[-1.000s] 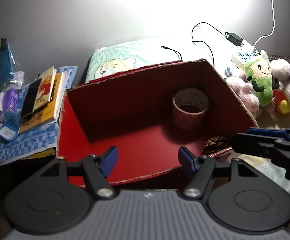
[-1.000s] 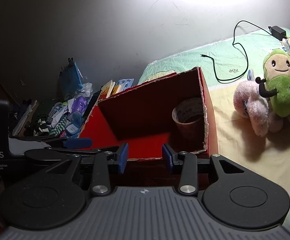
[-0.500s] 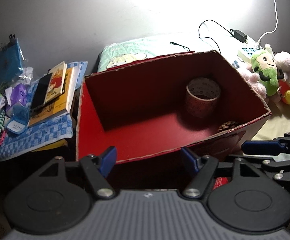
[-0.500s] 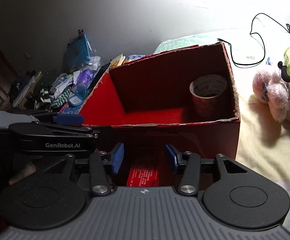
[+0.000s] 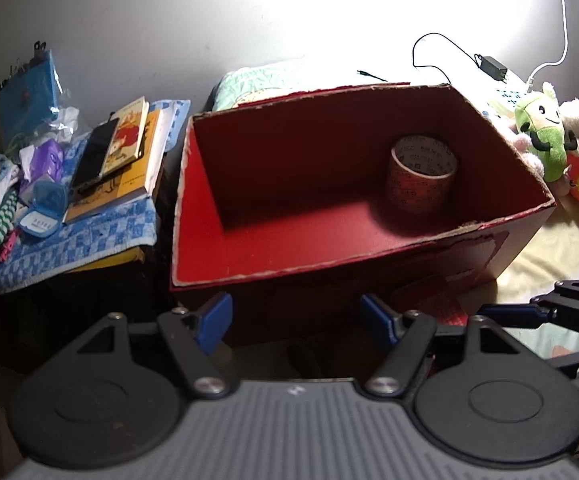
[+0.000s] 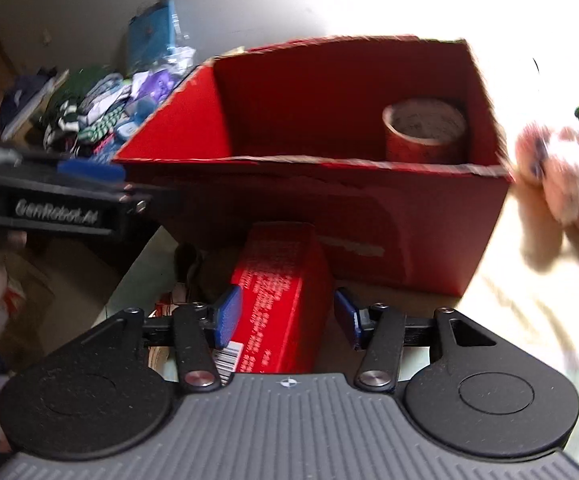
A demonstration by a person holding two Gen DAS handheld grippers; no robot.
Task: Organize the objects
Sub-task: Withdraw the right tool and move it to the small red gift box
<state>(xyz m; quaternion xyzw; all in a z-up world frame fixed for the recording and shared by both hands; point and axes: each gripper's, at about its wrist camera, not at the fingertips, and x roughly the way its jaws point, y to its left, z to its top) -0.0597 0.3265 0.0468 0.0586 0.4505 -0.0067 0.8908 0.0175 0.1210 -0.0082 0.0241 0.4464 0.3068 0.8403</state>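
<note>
Fingers of the right tool straddle a red carton without clamping; left tool gapes empty.

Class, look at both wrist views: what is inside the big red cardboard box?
Inside the red cardboard box, a roll of tape stands on end in the far right corner. The rest of the visible floor is bare. The near wall hides the floor strip just behind it.
</note>
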